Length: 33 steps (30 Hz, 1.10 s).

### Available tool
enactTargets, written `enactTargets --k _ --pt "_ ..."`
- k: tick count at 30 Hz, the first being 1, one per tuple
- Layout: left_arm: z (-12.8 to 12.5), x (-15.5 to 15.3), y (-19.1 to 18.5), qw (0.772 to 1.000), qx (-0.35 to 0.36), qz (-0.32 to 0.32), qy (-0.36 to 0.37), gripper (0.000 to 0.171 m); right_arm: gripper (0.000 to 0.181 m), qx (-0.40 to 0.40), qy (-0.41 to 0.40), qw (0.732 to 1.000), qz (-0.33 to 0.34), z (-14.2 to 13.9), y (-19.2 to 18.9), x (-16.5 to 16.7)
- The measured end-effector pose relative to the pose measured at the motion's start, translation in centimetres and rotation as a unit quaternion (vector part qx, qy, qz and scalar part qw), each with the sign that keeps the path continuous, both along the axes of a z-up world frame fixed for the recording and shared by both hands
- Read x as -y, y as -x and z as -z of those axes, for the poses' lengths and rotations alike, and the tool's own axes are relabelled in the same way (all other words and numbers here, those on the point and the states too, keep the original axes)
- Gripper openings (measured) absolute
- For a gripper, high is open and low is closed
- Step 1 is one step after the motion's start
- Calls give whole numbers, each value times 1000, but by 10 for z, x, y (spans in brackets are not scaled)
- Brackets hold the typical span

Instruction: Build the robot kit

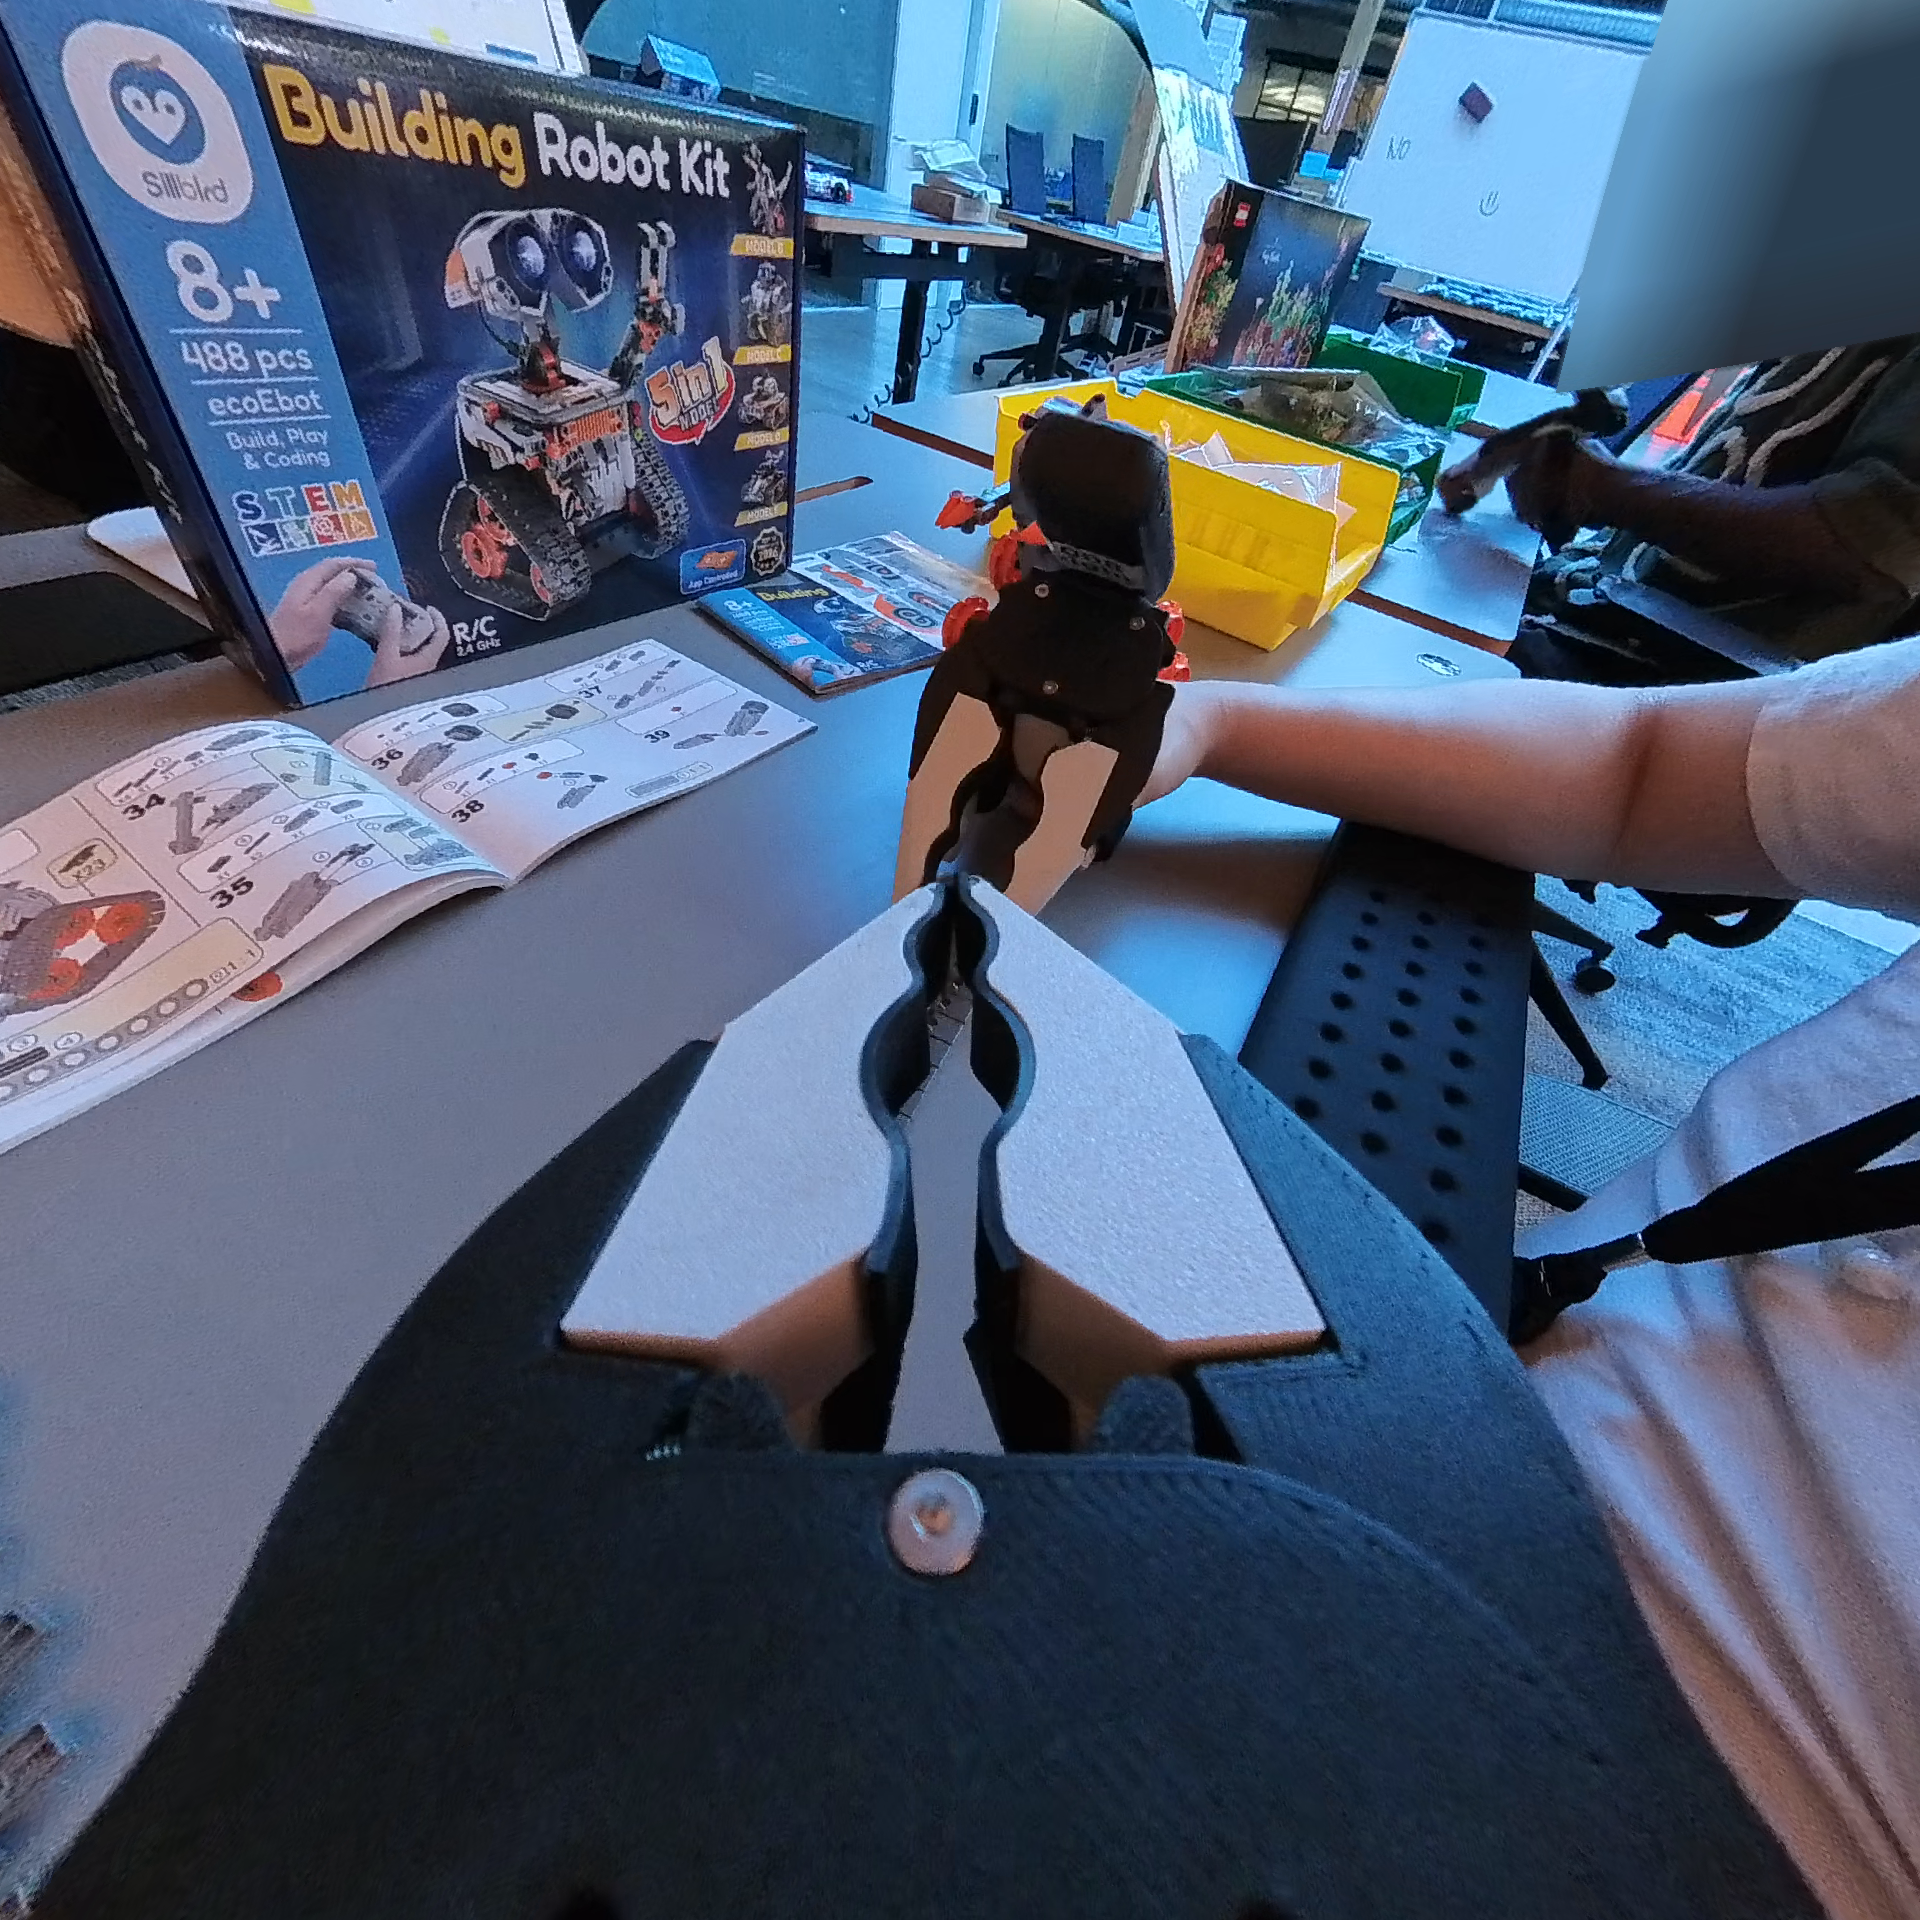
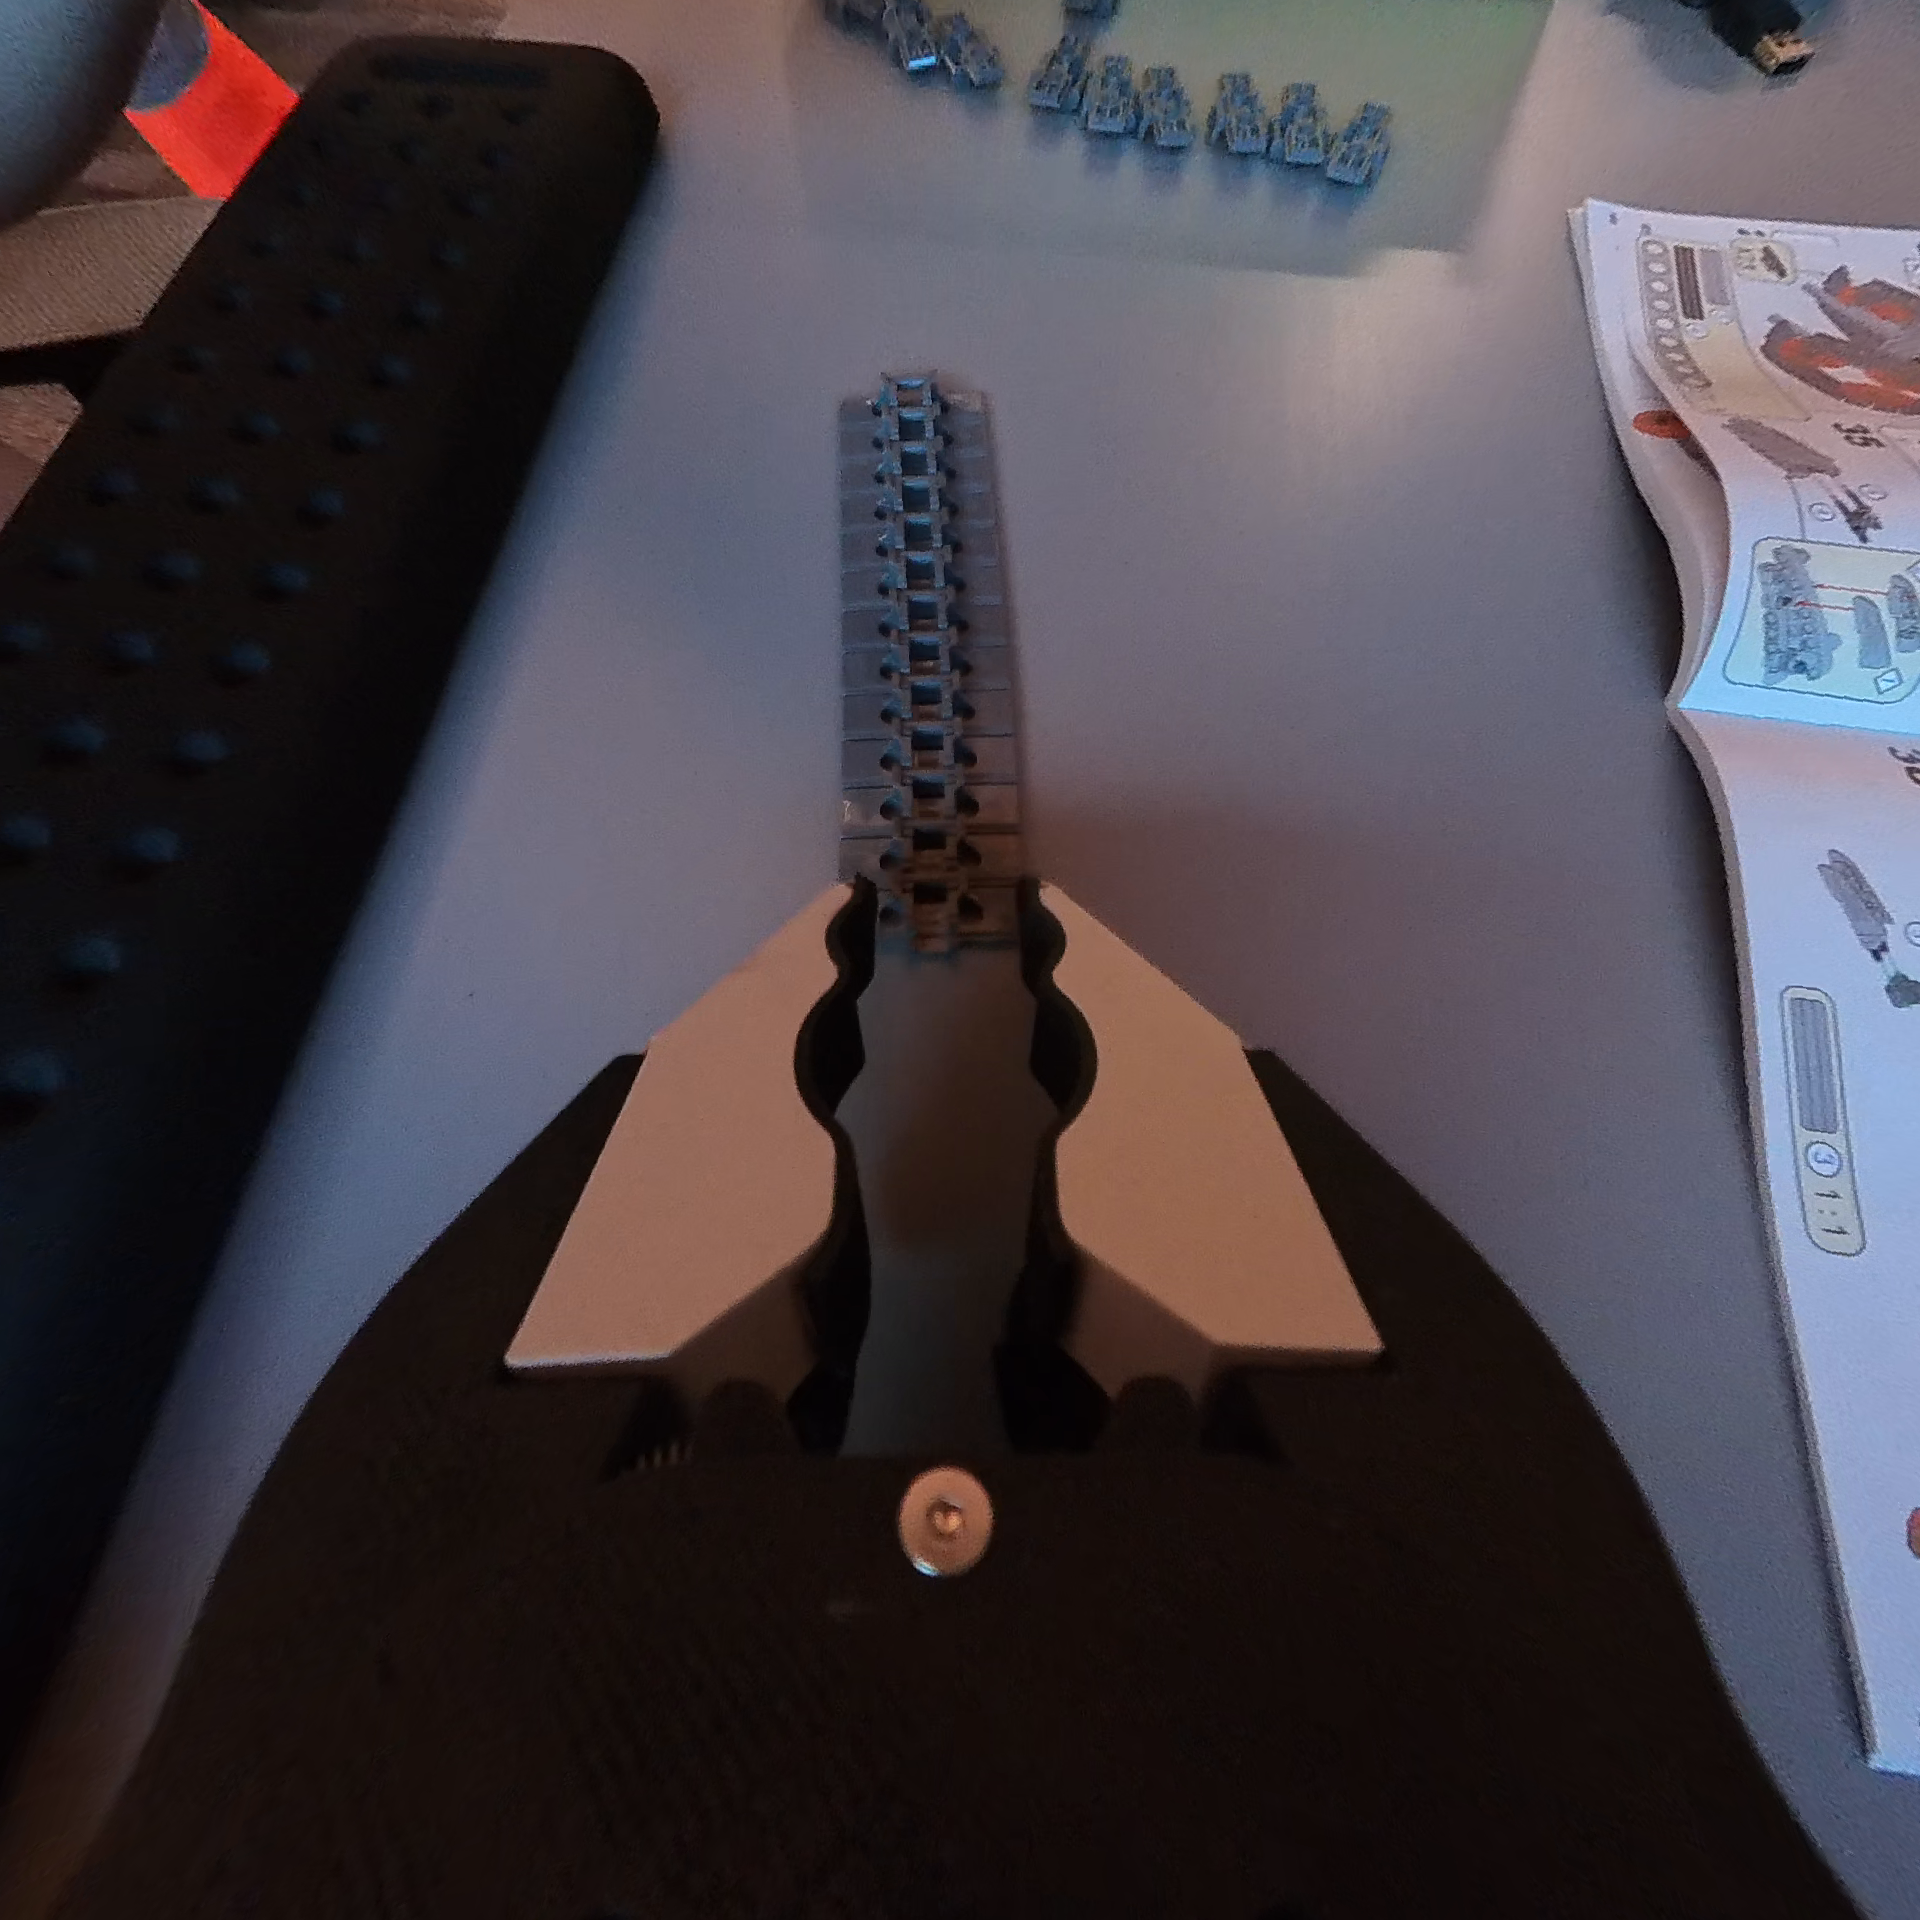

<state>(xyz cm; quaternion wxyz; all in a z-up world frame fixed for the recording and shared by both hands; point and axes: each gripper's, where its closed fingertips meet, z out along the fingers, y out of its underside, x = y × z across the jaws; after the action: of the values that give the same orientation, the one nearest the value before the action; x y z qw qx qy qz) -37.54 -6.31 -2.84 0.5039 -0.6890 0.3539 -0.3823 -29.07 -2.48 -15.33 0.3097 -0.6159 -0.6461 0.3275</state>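
A grey track chain point(image 2: 925, 623) of several joined links lies flat on the grey table point(image 2: 1299, 623), running straight away from my right gripper point(image 2: 945, 896). The right fingertips point(image 2: 1044, 914) press against both sides of the chain's near end, shut on it at table level. My left gripper point(image 1: 956, 899) hovers above the table with its tips together and nothing between them. A bit of the chain point(image 1: 943, 1023) shows through its gap. The right gripper point(image 1: 977, 862) also shows there, pointing down just beyond the left tips, held by a person's arm point(image 1: 1455, 769).
A robot kit box point(image 1: 416, 343) stands at the back left, with an open instruction booklet point(image 1: 312, 821) before it. A black perforated pad point(image 2: 260, 520) lies beside the chain. Loose track links point(image 2: 1205, 114) lie beyond it. Yellow point(image 1: 1247, 520) and green point(image 1: 1392, 384) bins stand behind. Spacing between my two grippers at the tips: around 15 centimeters.
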Motion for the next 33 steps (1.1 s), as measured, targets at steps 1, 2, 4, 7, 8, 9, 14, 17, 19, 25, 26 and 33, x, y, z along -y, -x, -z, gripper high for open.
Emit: enactTargets --k 1,2,4,7,8,9,14,17,19,25,26,33 --pt "0 0 0 1000 0 0 1 0 25 5 -2 1000 -3 2 -1 1" --pt "1 0 0 1000 0 0 1 0 24 11 -6 1000 -6 3 -1 2" --pt "1 1 1 1000 -1 -1 2 0 21 20 -14 1000 -12 6 -1 3" --pt "2 1 1 1000 -1 -1 1 0 17 20 -17 1000 -15 6 -1 4" --pt "2 1 1 1000 -1 -1 1 0 12 20 -15 1000 -18 6 -1 5" --pt "2 1 1 1000 -1 -2 2 0 10 21 -16 1000 -17 6 -1 5" --pt "3 1 -1 1000 -1 0 3 0 10 21 -18 999 -18 6 -2 5" --pt "3 1 -2 1000 -1 2 3 0 11 19 -23 999 -19 6 -1 5" --pt "4 2 -3 1000 -2 3 4 0 16 10 -18 1000 -15 3 -1 4" --pt "6 3 -2 1000 -3 3 6 0 23 -5 -4 1000 -18 -1 -1 5" --pt "6 3 -2 1000 -2 2 6 0 23 2 -7 1000 -21 1 -1 6" --pt "7 3 -2 1000 -1 2 8 0 21 18 -21 999 -29 6 -1 8"
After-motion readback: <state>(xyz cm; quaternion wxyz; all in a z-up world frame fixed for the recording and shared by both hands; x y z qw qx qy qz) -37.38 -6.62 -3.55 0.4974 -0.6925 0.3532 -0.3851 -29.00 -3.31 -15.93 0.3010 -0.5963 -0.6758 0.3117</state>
